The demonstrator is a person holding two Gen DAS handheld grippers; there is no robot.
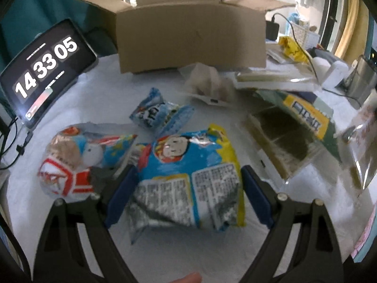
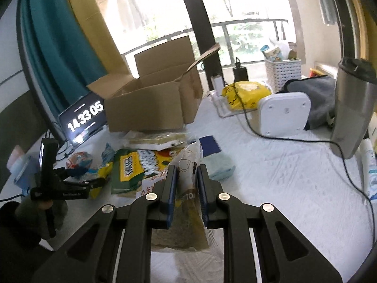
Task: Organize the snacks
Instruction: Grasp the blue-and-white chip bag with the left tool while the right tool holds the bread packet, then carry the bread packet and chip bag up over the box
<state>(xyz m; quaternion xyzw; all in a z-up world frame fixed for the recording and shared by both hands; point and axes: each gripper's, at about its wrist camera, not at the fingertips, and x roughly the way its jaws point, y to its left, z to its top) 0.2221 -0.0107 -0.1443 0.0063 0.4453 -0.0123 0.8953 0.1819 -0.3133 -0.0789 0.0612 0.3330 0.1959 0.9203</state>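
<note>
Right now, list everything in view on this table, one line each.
cardboard box: one, brown, flaps open, at the back of the table
tablet: one, black, clock on screen, left of the box
snack bags: several, loose in front of the box; a blue and yellow one between the left fingers, a red and white one to its left, a small blue one behind, a green and yellow one to the right
clear bag: one, brownish contents, clamped in the right gripper
steel tumbler: one, silver, far right
white basket: one, at the back
yellow bag: one, behind the white box
left gripper: black, blue pads, open
right gripper: black, shut on the clear bag
</note>
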